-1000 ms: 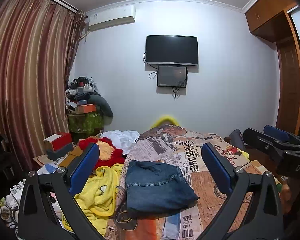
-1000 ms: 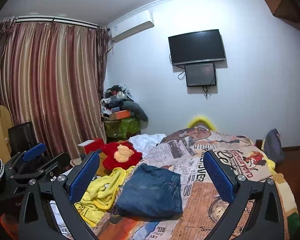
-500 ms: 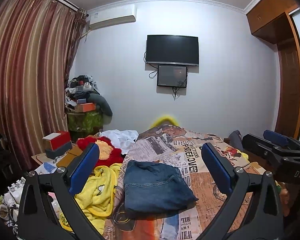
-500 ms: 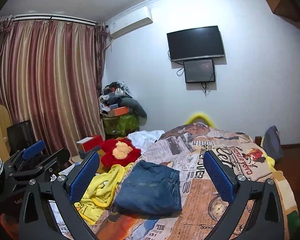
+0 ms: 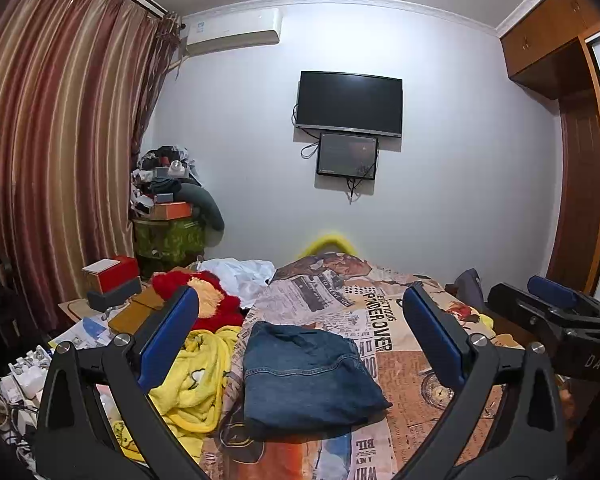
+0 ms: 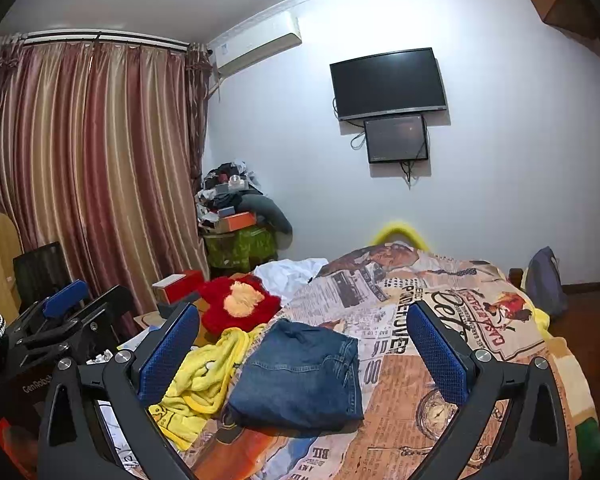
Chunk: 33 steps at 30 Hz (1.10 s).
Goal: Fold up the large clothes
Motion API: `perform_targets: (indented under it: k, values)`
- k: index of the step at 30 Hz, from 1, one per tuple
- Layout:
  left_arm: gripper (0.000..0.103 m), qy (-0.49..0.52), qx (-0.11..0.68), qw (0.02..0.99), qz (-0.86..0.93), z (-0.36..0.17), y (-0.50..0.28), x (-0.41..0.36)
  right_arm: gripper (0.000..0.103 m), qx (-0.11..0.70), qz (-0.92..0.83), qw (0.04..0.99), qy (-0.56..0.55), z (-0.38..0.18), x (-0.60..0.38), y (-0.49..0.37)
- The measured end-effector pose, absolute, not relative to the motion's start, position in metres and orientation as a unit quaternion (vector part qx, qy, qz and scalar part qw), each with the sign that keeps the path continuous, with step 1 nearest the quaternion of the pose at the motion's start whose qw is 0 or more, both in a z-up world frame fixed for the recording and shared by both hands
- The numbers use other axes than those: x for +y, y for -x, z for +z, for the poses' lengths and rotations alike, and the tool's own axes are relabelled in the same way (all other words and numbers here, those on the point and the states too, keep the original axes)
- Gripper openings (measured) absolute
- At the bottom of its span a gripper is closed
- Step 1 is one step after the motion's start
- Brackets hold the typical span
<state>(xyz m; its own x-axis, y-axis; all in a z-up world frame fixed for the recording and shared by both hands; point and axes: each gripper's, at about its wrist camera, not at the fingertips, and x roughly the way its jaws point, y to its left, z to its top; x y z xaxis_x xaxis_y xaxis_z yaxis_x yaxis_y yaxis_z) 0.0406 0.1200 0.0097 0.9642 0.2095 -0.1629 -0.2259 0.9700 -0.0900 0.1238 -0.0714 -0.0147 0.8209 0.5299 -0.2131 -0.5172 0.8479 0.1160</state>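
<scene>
A folded pair of blue jeans (image 5: pixel 306 372) lies on the newspaper-print bedspread (image 5: pixel 384 320); the jeans also show in the right wrist view (image 6: pixel 300 376). My left gripper (image 5: pixel 300 336) is open and empty, held above and short of the jeans. My right gripper (image 6: pixel 300 340) is open and empty, likewise above the bed. Each gripper appears at the edge of the other's view: the right one (image 5: pixel 556 312) and the left one (image 6: pixel 64 312).
A yellow garment (image 5: pixel 192 384) lies crumpled left of the jeans, with a red plush toy (image 5: pixel 204 300) and white cloth (image 5: pixel 240 276) behind it. Boxes and clutter (image 5: pixel 112 284) stand by the curtain. A wardrobe (image 5: pixel 580 160) stands at right.
Both grippers have drifted slightly; the views shift a little left and the jeans sit marginally lower and nearer. Both grippers stay open and empty.
</scene>
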Motion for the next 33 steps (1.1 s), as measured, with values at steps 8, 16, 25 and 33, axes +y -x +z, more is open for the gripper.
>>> perform_targets:
  k: [8,16,25,33]
  values:
    - [0.103,0.054,0.075,0.99,0.105,0.0104,-0.0403,0.12,0.103,0.121,0.275,0.954,-0.025,-0.016,-0.0696,-0.1238]
    - [0.103,0.045,0.077,0.991,0.101,0.0107,-0.0415,0.1194,0.103,0.118,0.273,0.954,-0.027,-0.0151,-0.0692,-0.1237]
    - [0.103,0.055,0.084,0.991,0.091,0.0091,-0.0431,0.1223,0.103,0.117,0.272,0.955,-0.028,-0.0163,-0.0695,-0.1229]
    - [0.103,0.05,0.09,0.991,0.084,0.0068,-0.0456,0.1181,0.103,0.122,0.273,0.954,-0.028,-0.0175,-0.0689,-0.1235]
